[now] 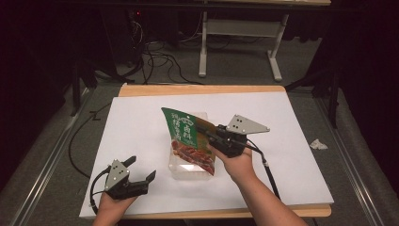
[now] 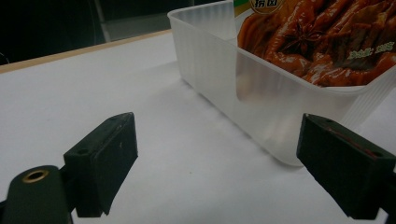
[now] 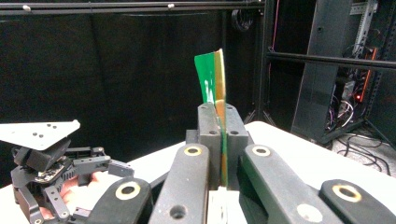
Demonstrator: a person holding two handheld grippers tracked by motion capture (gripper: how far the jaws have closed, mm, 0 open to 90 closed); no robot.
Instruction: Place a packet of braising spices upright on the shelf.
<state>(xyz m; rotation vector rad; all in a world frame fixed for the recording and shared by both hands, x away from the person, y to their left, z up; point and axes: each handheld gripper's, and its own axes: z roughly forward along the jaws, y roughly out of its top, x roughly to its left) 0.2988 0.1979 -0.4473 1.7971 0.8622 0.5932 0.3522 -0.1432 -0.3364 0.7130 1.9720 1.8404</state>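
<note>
Right gripper (image 1: 203,128): jaws pressed together on edge of snack pouch (image 1: 188,139), pinching it; seen edge-on in right gripper view (image 3: 215,84).
Left gripper (image 1: 141,168): jaws spread wide, nothing between them, resting on white table cover (image 1: 136,127) near the tray's corner.
Pouch position: lower part inside clear plastic tray (image 1: 176,167), top tilted up and left.
Hidden: pouch bottom behind frosted tray wall (image 2: 261,107); top cut off in left gripper view.
Writing: red Chinese characters on green, too small to read; print on photo panel blurred.
Background: dark, cables (image 1: 155,59) hard to make out.
</note>
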